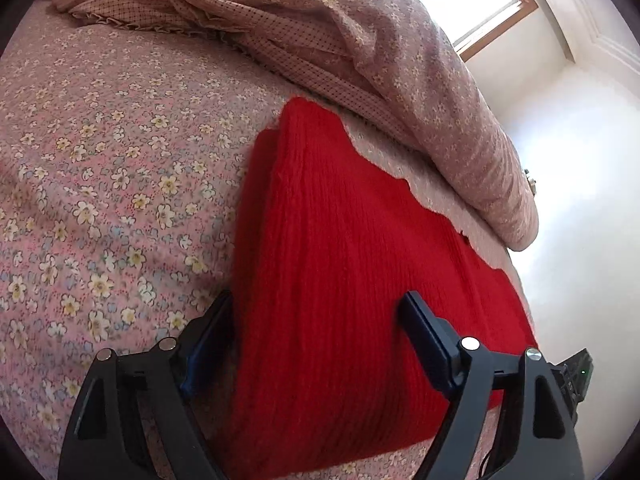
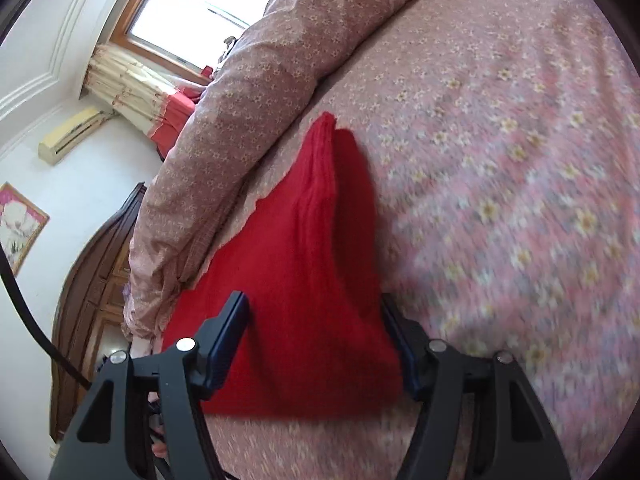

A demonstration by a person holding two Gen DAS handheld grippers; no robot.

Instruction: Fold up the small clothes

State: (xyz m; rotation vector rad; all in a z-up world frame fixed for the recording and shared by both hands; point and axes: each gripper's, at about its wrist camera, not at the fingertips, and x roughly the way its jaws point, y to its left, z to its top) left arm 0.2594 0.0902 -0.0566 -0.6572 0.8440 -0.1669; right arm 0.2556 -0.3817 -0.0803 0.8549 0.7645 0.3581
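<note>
I see the red knit [image 1: 340, 280] [image 2: 304, 280] lying folded on the flowered sheet [image 1: 100, 200] [image 2: 500, 160]. On the side of the knit away from the duvet [image 1: 400, 80] [image 2: 240, 100], open sheet runs wide. The duvet is bunched up just beside the knit's far, uneven edge, with only a thin strip of sheet between them, so that side is tight. Beyond the duvet are a window [image 2: 192, 4], a curtain [image 2: 132, 92] and a dark wooden headboard [image 2: 92, 288]. My left gripper [image 1: 316, 320] sits low at the knit's near end, jaws spread wide with the thick fold between them. My right gripper [image 2: 316, 316] does likewise, its jaws wide either side of the fold. I cannot tell if the pads press the cloth.
</note>
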